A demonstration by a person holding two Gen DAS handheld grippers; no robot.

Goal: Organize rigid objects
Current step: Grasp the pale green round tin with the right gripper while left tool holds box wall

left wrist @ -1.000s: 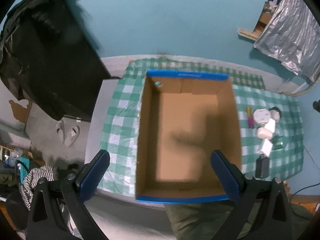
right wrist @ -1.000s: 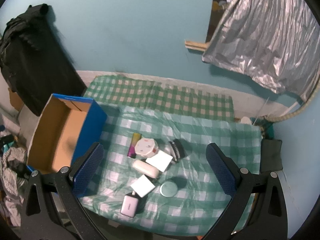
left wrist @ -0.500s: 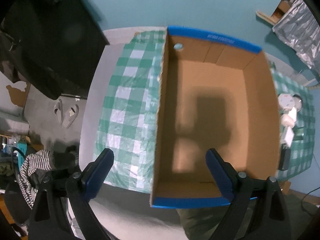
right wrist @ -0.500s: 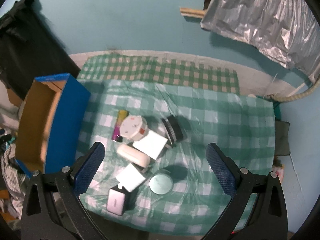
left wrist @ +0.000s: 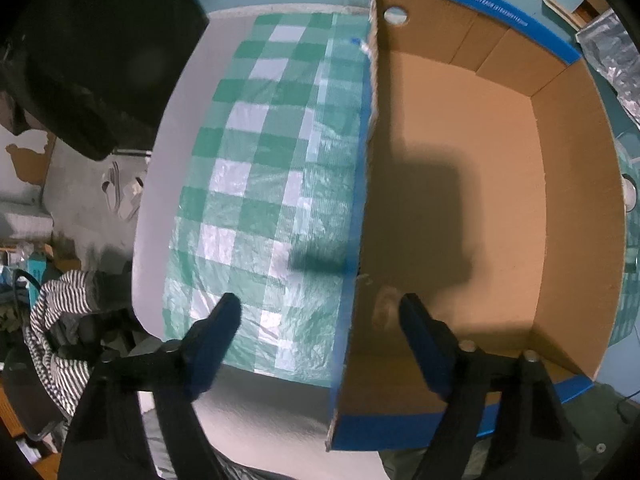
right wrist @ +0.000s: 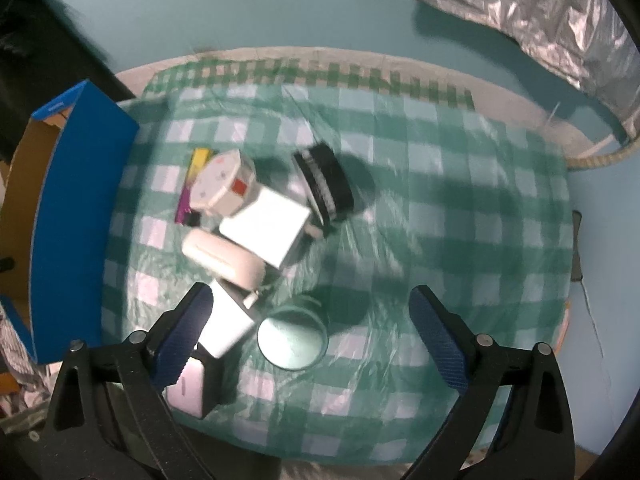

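Left gripper (left wrist: 320, 320) jaws apart straddling the box (left wrist: 362, 208) wall at six o'clock, right gripper (right wrist: 308, 316) jaws apart above the round tin (right wrist: 292, 340), clutter at ten o'clock

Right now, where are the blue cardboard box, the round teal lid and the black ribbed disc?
Blue cardboard box (left wrist: 460, 208): left wrist view, bare brown floor inside.
Round teal lid (right wrist: 291, 338): right wrist view, centre of its flat top.
Black ribbed disc (right wrist: 326, 184): right wrist view, its ribbed side.
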